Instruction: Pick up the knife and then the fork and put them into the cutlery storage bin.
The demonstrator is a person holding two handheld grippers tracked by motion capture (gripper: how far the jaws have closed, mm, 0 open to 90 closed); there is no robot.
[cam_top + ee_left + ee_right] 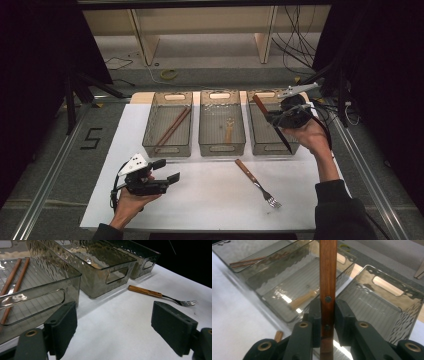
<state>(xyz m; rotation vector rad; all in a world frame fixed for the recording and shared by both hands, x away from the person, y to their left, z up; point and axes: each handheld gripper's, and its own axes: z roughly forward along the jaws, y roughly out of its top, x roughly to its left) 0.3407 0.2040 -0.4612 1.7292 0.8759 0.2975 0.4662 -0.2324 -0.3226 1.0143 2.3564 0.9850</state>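
Three clear bins stand in a row: a left bin [168,123], a middle bin [221,122] and a right bin [266,125]. There are two chopsticks [172,127], one fork [257,183], one knife [271,124] and one small wooden-handled piece [228,131] too blurred to name. Two grippers are in hand, the left gripper [166,171] and the right gripper [276,118].

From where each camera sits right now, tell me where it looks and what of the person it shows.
High view: above the person's side, looking forward and down on the white table; both forearms enter from below.
Left gripper view: rides the left hand-held gripper, open, facing the bins and the fork.
Right gripper view: rides the right hand-held gripper, shut on a wooden-handled knife above the bins.
Shared: the middle bin.
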